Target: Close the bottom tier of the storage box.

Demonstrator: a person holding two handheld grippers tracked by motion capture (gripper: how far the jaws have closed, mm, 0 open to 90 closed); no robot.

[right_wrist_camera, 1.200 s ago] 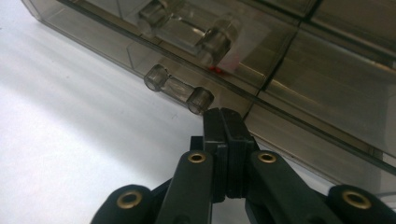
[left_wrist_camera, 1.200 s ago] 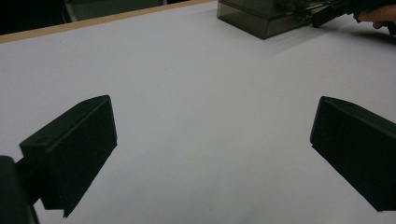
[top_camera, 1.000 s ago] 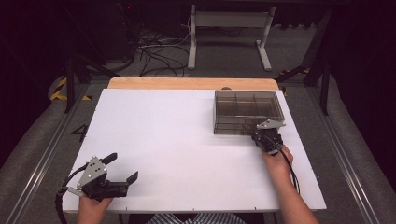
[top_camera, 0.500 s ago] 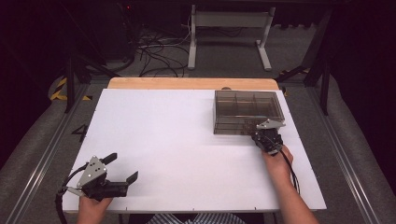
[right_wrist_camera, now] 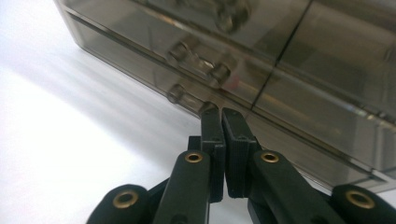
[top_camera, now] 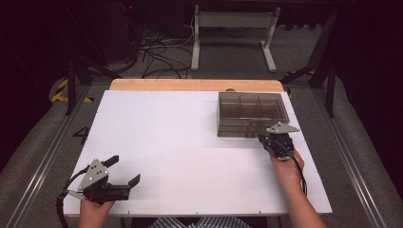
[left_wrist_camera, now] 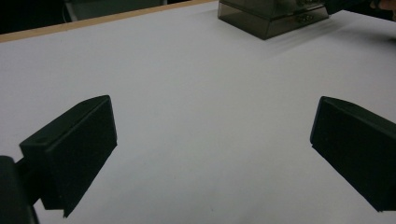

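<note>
Right gripper view: right tool, jaws pressed together, is nosing a smoky drawer box; whether it is pinching the handle is unclear.

Lab or test room, not home. White counter with wood edge on metal frame, dark surround, cables loose on grey carpet floor, hazard tape, white stand legs behind, rails alongside.

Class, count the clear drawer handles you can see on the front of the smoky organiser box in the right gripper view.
2: an upper handle and a lower handle, just ahead of the shut right gripper. The organiser box runs past the frame, so others may be hidden.
</note>
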